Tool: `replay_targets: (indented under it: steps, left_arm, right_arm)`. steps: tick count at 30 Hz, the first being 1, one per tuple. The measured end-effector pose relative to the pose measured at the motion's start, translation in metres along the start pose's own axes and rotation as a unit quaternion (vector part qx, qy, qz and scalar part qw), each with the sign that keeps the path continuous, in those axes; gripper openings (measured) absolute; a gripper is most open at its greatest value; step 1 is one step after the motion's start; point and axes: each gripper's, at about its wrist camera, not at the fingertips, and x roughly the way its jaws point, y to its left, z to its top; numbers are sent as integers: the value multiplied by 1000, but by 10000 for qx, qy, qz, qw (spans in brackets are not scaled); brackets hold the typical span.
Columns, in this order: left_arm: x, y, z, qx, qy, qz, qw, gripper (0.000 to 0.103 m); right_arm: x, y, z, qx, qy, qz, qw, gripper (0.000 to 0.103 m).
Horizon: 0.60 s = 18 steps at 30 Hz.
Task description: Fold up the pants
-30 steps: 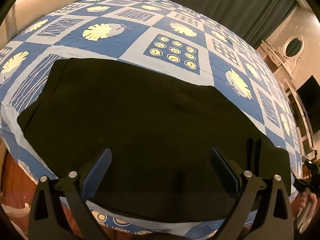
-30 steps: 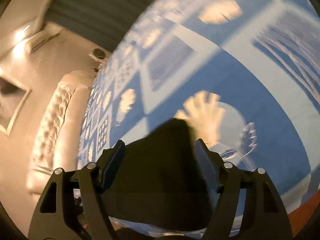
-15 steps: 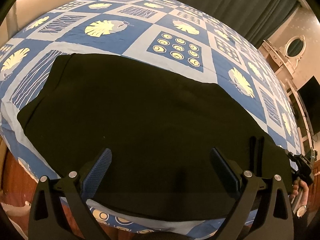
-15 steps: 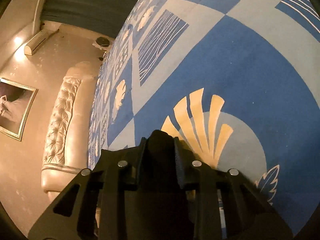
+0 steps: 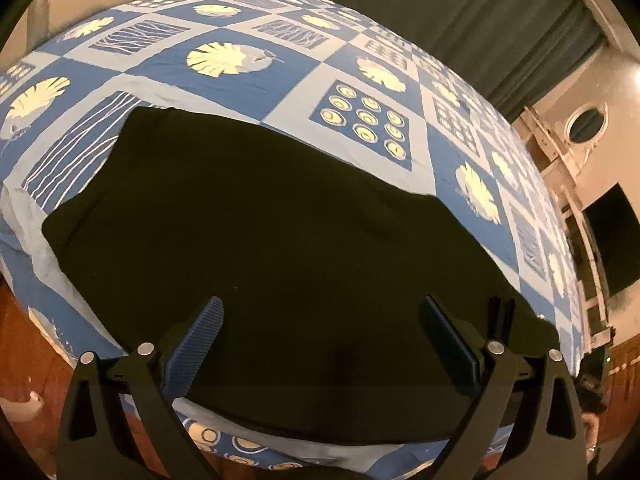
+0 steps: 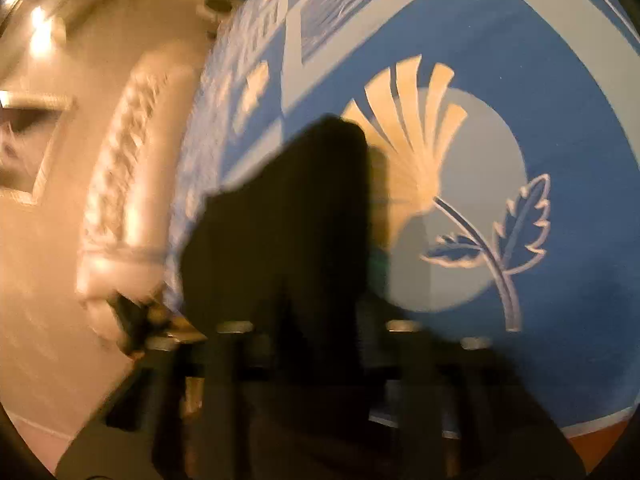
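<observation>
my right gripper [image 6: 320, 312] has just been closing and, as far as the blur shows, pinches a corner of the limp black pants [image 5: 280, 248] on the patterned bedspread [image 5: 280, 72], while my left gripper [image 5: 320, 344] hangs wide over their near hem, the next corner to take.

A bed with a blue patterned bedspread [image 5: 248, 68] fills the room. Dark green curtains [image 5: 480, 12] hang behind it, beside a round mirror [image 5: 587, 124]. A cream tufted headboard [image 6: 120, 184] meets warm-lit beige walls.
</observation>
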Motion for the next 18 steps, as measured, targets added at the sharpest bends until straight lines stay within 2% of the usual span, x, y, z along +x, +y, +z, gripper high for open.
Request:
replay_targets:
  steps: [2, 4, 6, 8, 9, 15, 18]
  left_arm:
    - [-5, 8, 3, 27, -60, 10, 10000, 97]
    - [-12, 19, 7, 78, -137, 2, 9999, 97]
    - [-20, 38, 13, 79, -214, -34, 9997, 97]
    - [-27, 61, 18, -15, -255, -89, 9996, 97]
    - [-29, 71, 19, -71, -249, -103, 9996, 97]
    - [-36, 149, 42, -697, -353, -139, 9968, 97]
    - [-26, 177, 55, -983, -160, -470, 9939, 97]
  right_arm:
    - [-6, -6, -6, 62, -73, -10, 10000, 26]
    - [-7, -8, -5, 187, -134, 70, 9997, 35]
    - [-9, -6, 0, 179, -237, 187, 9994, 62]
    - [-13, -3, -2, 136, -261, 387, 9988, 72]
    - [-15, -3, -4, 140, -240, 453, 9986, 74]
    - [-19, -15, -1, 486, -395, 534, 9966, 75]
    - [-21, -18, -1, 533, -440, 513, 9963, 75]
